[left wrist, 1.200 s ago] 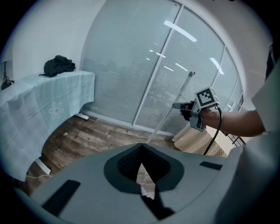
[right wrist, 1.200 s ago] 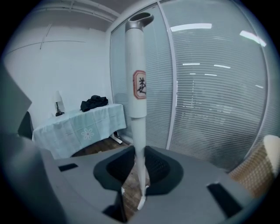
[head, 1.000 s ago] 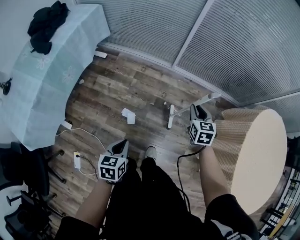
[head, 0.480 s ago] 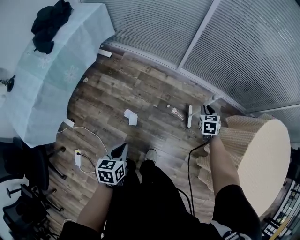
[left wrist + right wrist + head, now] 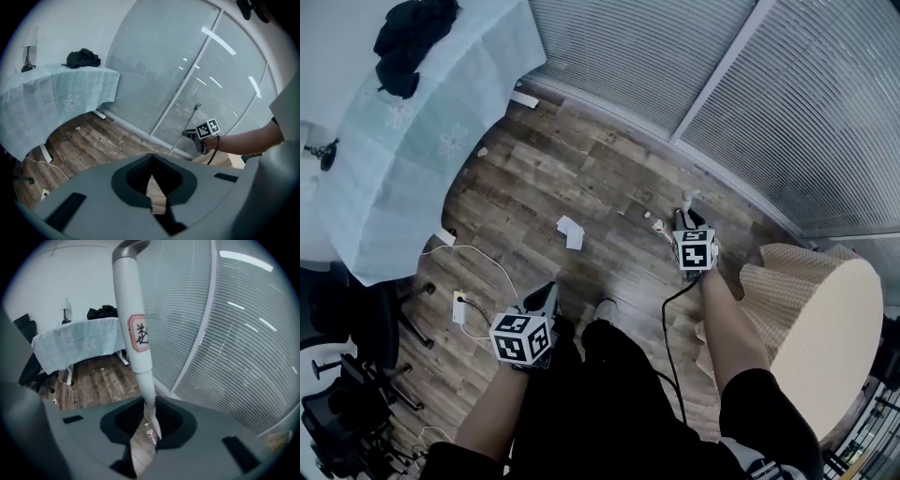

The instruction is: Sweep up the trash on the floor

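Gripping the broom (image 5: 687,199) by its white handle, my right gripper (image 5: 682,223) is clamped on it. The trash lies on the wood floor (image 5: 581,178). A wrapper (image 5: 656,225) is just left of that gripper, a white paper (image 5: 571,232) farther left, and a small scrap (image 5: 482,151) near the table (image 5: 422,141).

Half a second ago the broom head showed as a white bar on the floor beside the gripper, which was close to the wicker drum (image 5: 806,328). Since then I have brought the gripper left, away from the drum. The bar is now out of sight beneath it, and the wrapper sits just beside it. Paper and wrapper lie about where they did. My left gripper (image 5: 549,289) has hardly moved; it stays low by my leg, jaws pressed together with nothing between them.

From the head view I see the handle nearly end-on and cannot make out the grip. The right gripper view shows it plainly: the handle rises from between the jaws, bearing a red-edged label (image 5: 138,332). The wrapper shows on the floor through the gap below. The left gripper view gives the side-on look, with the handle a thin line slanting up against the blinds (image 5: 154,70). It also shows dark clothes (image 5: 83,57) heaped on the table.
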`<state>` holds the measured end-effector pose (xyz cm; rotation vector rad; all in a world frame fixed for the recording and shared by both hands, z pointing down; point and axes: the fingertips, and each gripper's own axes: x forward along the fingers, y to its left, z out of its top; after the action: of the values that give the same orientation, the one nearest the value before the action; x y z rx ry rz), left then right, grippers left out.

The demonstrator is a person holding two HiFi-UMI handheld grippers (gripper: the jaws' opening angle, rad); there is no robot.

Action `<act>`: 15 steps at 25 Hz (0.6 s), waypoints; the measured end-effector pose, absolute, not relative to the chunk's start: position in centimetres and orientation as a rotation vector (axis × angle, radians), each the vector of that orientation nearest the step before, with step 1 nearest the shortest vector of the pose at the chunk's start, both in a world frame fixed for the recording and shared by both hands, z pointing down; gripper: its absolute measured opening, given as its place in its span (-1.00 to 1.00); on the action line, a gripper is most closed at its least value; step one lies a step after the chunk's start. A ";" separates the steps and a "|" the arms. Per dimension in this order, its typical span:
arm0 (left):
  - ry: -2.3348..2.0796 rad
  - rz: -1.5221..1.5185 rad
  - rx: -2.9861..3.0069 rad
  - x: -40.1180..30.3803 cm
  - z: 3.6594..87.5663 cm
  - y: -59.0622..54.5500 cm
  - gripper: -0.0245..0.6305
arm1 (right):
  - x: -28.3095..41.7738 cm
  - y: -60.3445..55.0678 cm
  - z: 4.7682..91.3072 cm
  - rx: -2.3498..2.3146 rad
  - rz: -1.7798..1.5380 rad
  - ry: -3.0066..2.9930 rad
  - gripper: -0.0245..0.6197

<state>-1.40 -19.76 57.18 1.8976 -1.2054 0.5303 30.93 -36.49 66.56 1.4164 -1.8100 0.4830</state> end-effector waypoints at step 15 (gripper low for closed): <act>-1.254 0.452 1.841 -6.4 56.2 -18.8 -0.94 | 15.4 -35.9 63.9 1.131 0.499 -2.035 -0.66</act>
<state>-6.45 -18.78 56.23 1.8413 -1.2540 0.4517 15.40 -35.85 63.86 1.1313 -2.0348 0.4988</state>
